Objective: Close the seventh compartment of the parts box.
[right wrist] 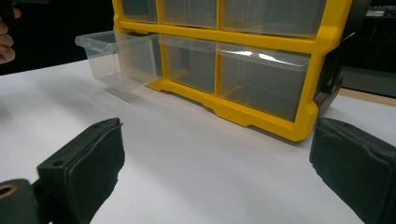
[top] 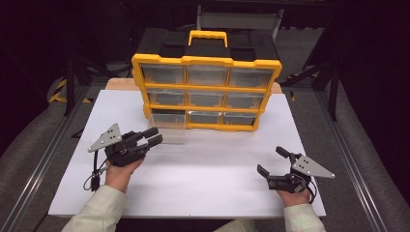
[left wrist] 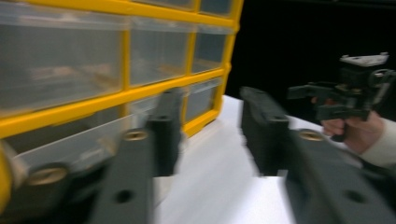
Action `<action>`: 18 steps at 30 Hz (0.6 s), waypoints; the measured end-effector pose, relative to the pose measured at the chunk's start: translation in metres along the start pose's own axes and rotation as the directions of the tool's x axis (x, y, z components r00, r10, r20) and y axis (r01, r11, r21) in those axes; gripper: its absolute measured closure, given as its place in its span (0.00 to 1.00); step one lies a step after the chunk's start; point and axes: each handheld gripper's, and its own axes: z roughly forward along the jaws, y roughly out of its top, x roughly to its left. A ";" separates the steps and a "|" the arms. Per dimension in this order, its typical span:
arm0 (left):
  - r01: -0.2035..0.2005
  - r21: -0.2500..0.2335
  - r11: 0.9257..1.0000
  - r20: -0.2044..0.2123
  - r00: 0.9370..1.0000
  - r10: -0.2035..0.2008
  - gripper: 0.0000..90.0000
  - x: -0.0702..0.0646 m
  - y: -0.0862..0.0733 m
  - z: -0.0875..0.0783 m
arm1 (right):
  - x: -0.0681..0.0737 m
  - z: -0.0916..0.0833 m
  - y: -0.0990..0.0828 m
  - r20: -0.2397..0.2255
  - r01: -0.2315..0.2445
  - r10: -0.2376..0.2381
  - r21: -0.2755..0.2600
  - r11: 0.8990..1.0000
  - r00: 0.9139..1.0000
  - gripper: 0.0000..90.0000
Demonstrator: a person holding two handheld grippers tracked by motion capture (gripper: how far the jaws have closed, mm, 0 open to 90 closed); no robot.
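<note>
1. Sitting at about 12 o'clock on the white table (top: 193, 188), the yellow drawer cabinet (top: 207, 92) faces the person, presumably so its fronts are within reach of both hands.
2. Bottom-left drawer (top: 168, 126): clear plastic, pulled partway out of its bay and projecting toward 6 o'clock. In the right gripper view it stands proud of the frame (right wrist: 119, 58), its base hanging just above the table.
3. Left gripper (top: 153, 137) is at about 8 o'clock from the cabinet, jaws pointing at the drawer's left front corner. Jaws narrowed but apart, a gap showing between them in the left gripper view; nothing is clamped. Whether a tip touches the drawer: cannot tell, view blurred.
4. Right gripper (top: 271, 162) is at about 4 o'clock, well apart from the cabinet, jaws spread wide and empty; likely parked while the left hand works.
5. Judgement: the drawer is being opened or handled by the left side.
6. Counts: one cabinet; nine drawers, three rows of three, eight closed, one out; two grippers; one carry handle (top: 208, 37) on top.
</note>
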 end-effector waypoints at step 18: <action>0.005 0.270 0.963 -0.013 1.000 -0.002 0.99 0.016 -0.005 0.019 | 0.000 0.002 -0.001 -0.001 0.001 -0.001 0.013 1.000 1.000 0.04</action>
